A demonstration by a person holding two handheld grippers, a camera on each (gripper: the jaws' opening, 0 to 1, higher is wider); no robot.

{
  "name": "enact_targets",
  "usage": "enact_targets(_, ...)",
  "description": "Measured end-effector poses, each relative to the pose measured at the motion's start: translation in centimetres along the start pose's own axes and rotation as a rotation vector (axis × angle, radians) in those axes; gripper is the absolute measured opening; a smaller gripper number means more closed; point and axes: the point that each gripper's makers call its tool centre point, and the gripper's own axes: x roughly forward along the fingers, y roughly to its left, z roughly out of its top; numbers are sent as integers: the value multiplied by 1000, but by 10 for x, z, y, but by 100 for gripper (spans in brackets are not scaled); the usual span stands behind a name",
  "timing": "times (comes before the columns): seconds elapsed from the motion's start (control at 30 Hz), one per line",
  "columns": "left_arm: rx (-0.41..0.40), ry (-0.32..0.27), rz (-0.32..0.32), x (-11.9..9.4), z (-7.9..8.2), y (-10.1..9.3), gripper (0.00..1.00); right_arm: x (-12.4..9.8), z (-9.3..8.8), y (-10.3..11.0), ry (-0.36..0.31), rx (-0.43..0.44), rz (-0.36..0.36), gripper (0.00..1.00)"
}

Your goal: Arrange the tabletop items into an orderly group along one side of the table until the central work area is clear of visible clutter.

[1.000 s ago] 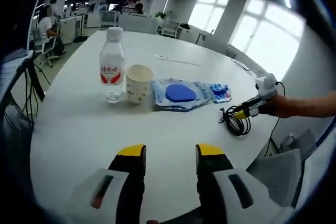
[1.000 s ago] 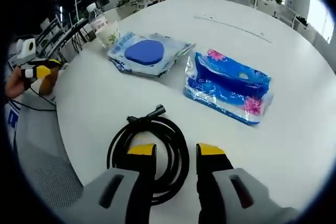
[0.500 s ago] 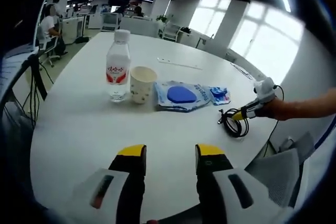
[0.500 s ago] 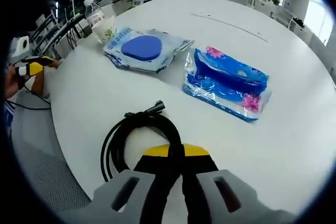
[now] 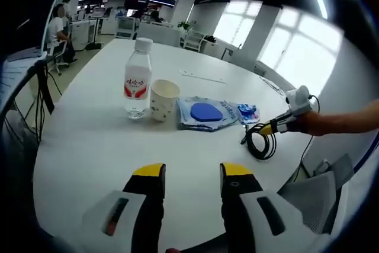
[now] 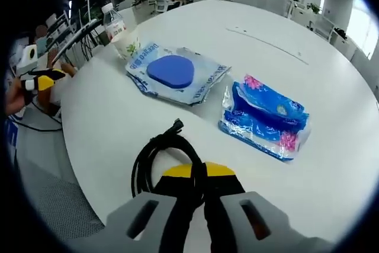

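A coiled black cable hangs from my right gripper, whose jaws are shut on the coil's near side. In the left gripper view the same cable dangles from the right gripper just above the white table near its right edge. A row lies across the table: a water bottle, a paper cup, a blue pad in its packet and a blue tissue pack. My left gripper is open over bare table near the front edge, gripping nothing.
The pad packet and tissue pack lie just beyond the cable, the bottle farther back. A thin strip lies across the far tabletop. Office chairs, desks and seated people surround the table; a grey chair stands at the right edge.
My right gripper shut on the cable and raised the coil off the table, carrying it slightly toward the packets. The left gripper stayed open; its view shifted a little.
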Motion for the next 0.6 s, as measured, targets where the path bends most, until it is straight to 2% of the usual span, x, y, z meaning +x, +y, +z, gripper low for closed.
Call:
enact_targets(0.23,-10,8,3,-2,-6,6,36,7,14,3,4,-24,-10,2)
enact_targets(0.6,-22,-1,8,-4,-4,14,36,13,9,-11,67,0,-68,3)
